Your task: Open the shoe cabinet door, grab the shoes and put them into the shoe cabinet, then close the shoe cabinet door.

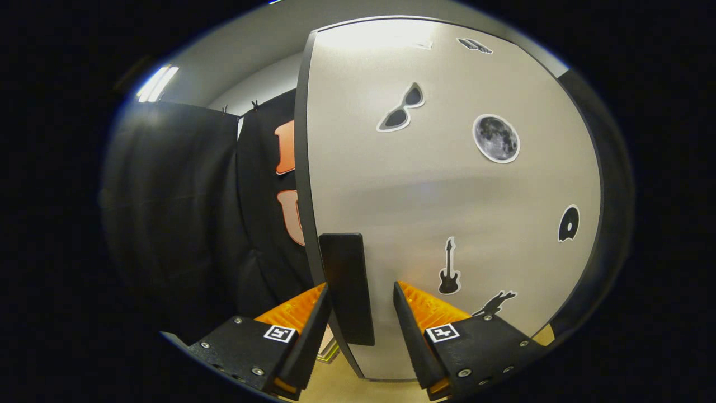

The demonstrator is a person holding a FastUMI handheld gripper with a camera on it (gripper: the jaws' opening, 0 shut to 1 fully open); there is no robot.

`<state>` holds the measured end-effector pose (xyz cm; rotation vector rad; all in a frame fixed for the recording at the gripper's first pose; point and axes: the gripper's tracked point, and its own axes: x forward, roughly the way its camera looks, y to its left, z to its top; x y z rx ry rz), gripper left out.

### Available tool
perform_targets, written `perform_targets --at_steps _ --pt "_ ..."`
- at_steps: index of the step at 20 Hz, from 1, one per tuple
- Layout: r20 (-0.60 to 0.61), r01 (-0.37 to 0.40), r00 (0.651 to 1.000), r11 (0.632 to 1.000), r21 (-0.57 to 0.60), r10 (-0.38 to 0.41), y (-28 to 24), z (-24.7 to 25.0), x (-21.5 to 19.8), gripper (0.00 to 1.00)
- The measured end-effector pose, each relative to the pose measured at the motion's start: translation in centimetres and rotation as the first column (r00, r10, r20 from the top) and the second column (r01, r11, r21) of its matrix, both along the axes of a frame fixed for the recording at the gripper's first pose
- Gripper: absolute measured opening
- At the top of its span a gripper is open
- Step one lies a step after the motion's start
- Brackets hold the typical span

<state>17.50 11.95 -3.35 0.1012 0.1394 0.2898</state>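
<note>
One shoe cabinet door [447,184] takes up most of the view, pale grey with a dark edge running down its left side. Stuck on it are a bunch of stickers: sunglasses [401,108], a moon [496,138], a vinyl record [568,223], a black guitar [448,274], a small dark figure [494,303] lower down near the right finger, and another dark one [474,45] up by the top edge that I can't make out.

The door's handle [348,286] is a flat black upright bar right at that left edge, and it sits between the two fingers of the claw [361,319]. The fingers are narrowed around it, one on each side, but I can't tell if both are really pressing on it; the right one looks to have a sliver of gap. So closing in on the handle, grip not confirmed.

Can't see inside the cabinet from here; whether the door is cracked or flush I can't say.

Below the door's bottom edge there's a strip of light wood-coloured floor [335,380]. Left of the door hangs the booth's black cloth wall [179,212], clipped up along its top, with a pale ceiling [235,61] above and a bright light strip [158,84] up there.
</note>
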Motion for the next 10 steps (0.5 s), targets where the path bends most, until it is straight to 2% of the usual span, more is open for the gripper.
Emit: perform_targets --at_steps 4,10 --pt "0.02 0.011 1.0 1.0 -0.013 -0.011 -0.7 1.3 -2.8 0.71" --pt "0.04 0.102 0.994 0.993 -0.057 -0.1 -5.3 2.7 -9.2 0.7"
